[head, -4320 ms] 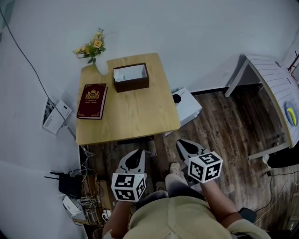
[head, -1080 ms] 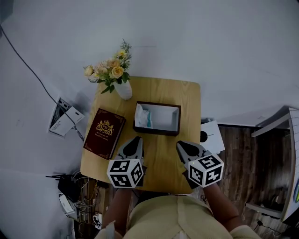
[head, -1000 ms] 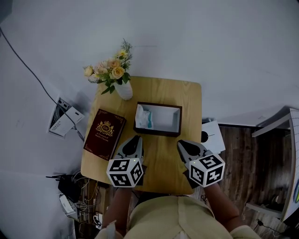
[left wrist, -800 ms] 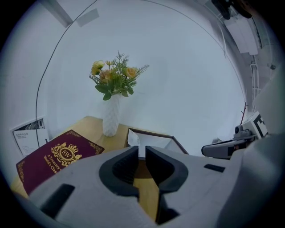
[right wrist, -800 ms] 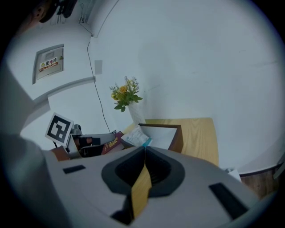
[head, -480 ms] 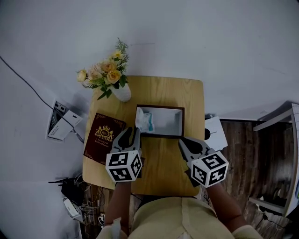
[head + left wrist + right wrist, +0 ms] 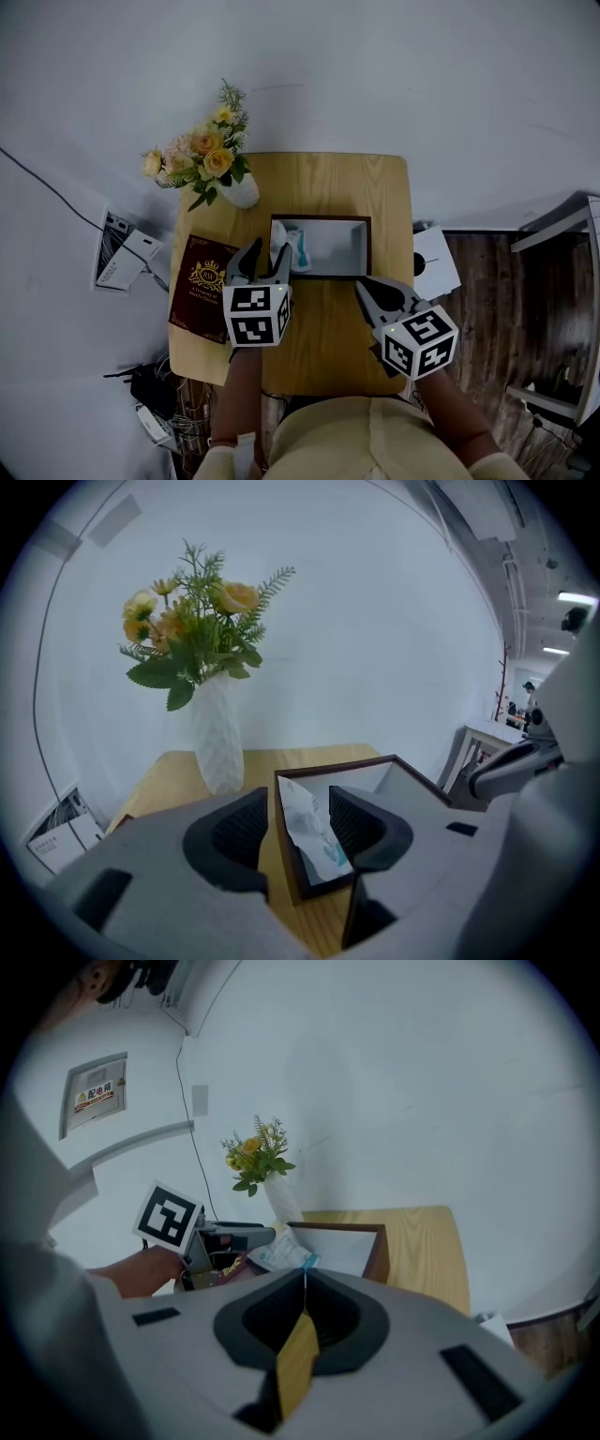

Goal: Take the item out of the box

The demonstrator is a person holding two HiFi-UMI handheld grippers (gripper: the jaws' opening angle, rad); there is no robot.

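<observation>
A dark brown open box (image 7: pixel 323 274) sits mid-table on the wooden table (image 7: pixel 319 183). A white packet with teal print (image 7: pixel 291 249) leans in its left end. My left gripper (image 7: pixel 267 253) is at that left end and open. Its jaws have just been opening. In the left gripper view the packet (image 7: pixel 314 834) shows in the gap between the jaws of the left gripper (image 7: pixel 298 808), with the pads not pressing on it. My right gripper (image 7: pixel 362 284) hangs shut and empty over the table, in front of the box's right end. In the right gripper view the tips of the right gripper (image 7: pixel 303 1277) meet below the box (image 7: pixel 377 1252).
A white vase of yellow flowers (image 7: pixel 202 155) stands at the table's back left corner. A dark red book (image 7: pixel 199 286) lies left of the left gripper. A white carton (image 7: pixel 436 262) sits on the floor at the right, and papers (image 7: pixel 120 262) and cables lie at the left.
The left gripper has moved forward to the box's left end, rolled a little, and gone from shut to open. The right gripper has hardly moved.
</observation>
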